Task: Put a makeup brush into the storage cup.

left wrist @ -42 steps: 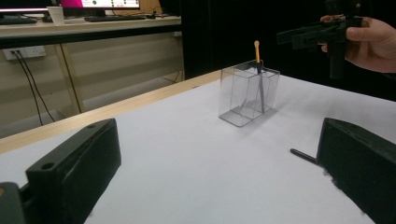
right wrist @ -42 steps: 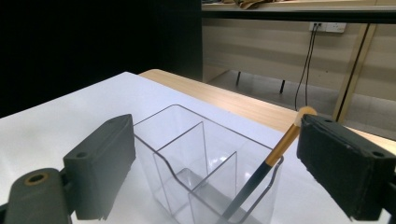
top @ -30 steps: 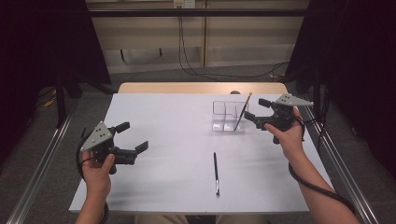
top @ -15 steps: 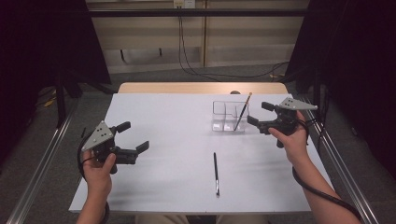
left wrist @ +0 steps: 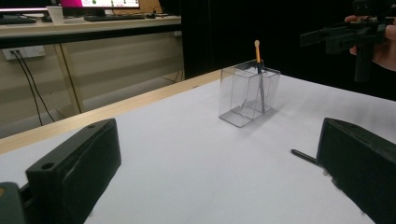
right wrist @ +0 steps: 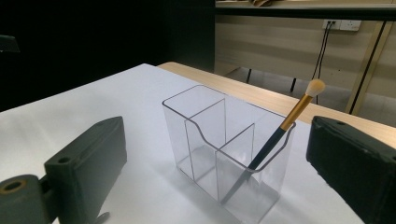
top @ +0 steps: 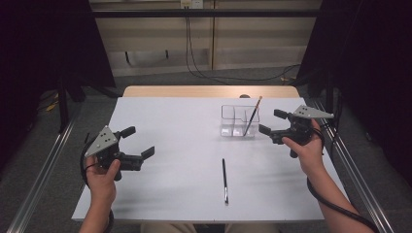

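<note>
One brush stowed, right gripper backing off, second brush waiting

At the near left the left gripper [top: 137, 141] hovers over the white table [top: 175, 121] just as it did a second ago, jaws wide apart and empty. Right of it, near the front edge, a dark brush [top: 225, 180] lies flat, untouched. Farther right the clear organizer [top: 239, 121] holds a gold-handled brush [top: 252, 115] leaning in its right-hand compartment. The right gripper [top: 273, 122], jaws spread and holding nothing, has drawn back to the right of the organizer, so that brush looks delivered and the flat one probably comes next.
</note>
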